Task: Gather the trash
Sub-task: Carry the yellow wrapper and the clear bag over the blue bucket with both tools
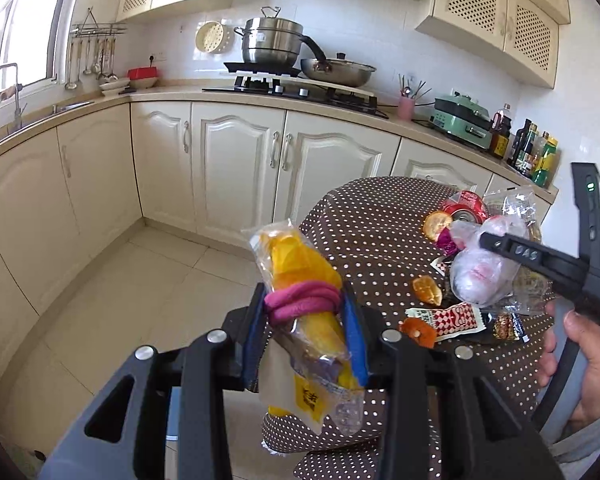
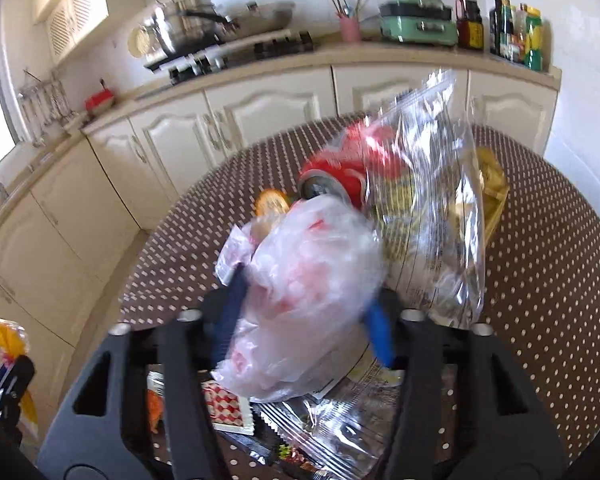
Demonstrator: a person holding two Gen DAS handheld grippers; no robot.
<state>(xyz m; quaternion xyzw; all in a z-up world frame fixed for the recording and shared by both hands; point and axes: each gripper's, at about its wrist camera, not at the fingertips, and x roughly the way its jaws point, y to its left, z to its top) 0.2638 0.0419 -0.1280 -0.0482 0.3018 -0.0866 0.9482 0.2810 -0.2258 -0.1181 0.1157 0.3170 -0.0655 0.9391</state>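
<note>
Left gripper [image 1: 306, 312] was clamped on a yellow wrapper [image 1: 300, 280], held off the table [image 1: 364, 216] edge, probably for carrying to a bin. Right gripper [image 2: 304, 312] pinched a crumpled plastic bag [image 2: 312, 280] above the table, beside the red can [image 2: 340, 176], probably lifting it clear.

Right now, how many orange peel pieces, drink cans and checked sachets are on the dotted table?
Orange peel pieces: 3
Red drink can: 1
Red-and-white checked sachet: 1
Total: 5
</note>
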